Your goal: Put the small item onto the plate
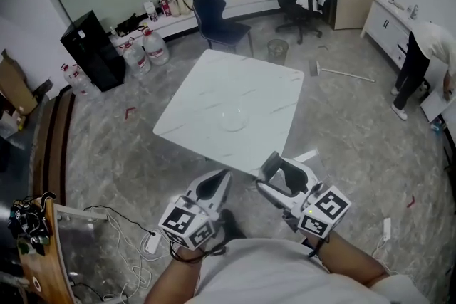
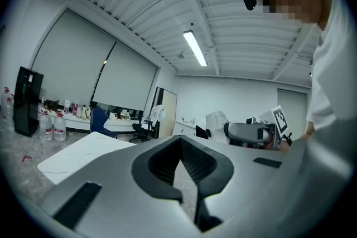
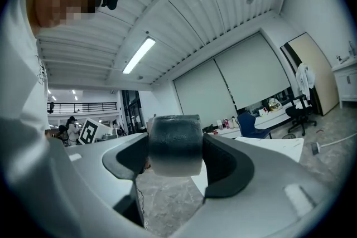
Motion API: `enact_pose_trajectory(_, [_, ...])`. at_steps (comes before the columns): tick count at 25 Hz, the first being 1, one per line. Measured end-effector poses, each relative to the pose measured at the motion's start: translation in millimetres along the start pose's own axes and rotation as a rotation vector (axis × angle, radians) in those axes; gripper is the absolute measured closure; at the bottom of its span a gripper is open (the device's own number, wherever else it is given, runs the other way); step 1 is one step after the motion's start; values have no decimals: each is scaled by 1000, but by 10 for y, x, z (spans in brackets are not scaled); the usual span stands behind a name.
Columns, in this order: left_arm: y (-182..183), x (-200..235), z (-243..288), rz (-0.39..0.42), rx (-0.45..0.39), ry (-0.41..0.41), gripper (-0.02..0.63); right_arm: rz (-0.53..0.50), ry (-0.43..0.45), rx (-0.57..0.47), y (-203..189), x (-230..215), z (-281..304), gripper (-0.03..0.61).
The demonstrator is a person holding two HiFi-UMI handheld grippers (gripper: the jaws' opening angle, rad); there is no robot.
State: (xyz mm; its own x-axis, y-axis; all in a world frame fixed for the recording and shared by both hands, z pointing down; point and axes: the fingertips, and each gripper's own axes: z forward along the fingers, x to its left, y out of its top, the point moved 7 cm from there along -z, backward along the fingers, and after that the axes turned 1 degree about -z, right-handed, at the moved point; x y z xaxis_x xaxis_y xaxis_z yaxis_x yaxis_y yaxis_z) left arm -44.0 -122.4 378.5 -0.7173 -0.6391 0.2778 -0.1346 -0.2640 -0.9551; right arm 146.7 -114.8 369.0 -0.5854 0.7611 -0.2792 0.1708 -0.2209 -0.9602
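- Tabletop (image 1: 263,92): white and marble-veined, ahead of us and below, standing on a grey floor (image 1: 342,124).
- Plate (image 1: 233,117): a clear glass one near the middle of the tabletop, with nothing on it that we can make out. The placing is therefore not yet done.
- Right gripper (image 1: 276,176): held short of the tabletop's near edge, over the floor, with its jaws clamped on the small item (image 3: 174,145), one on each side. We judge the pick-up done. What is left is to carry it across to the plate, lower it and let go.
- Left gripper (image 1: 214,187): just beside the right one, its jaws closed together on nothing. We see no part for it in this step.
- The small item itself: a short, stubby cylinder, dark grey and matt, with a slightly soft look. It lies crosswise between the jaws and fills the gap.
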Motion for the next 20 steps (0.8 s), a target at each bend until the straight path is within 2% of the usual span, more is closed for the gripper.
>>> enact_pose_trajectory(10, [245, 1182, 374, -28, 56, -89, 607, 11, -103, 46, -83, -429, 1080, 282])
enact_pose_trajectory(20, [494, 2218, 347, -24, 56, -127, 607, 20, -195, 81, -246, -634, 1897, 282])
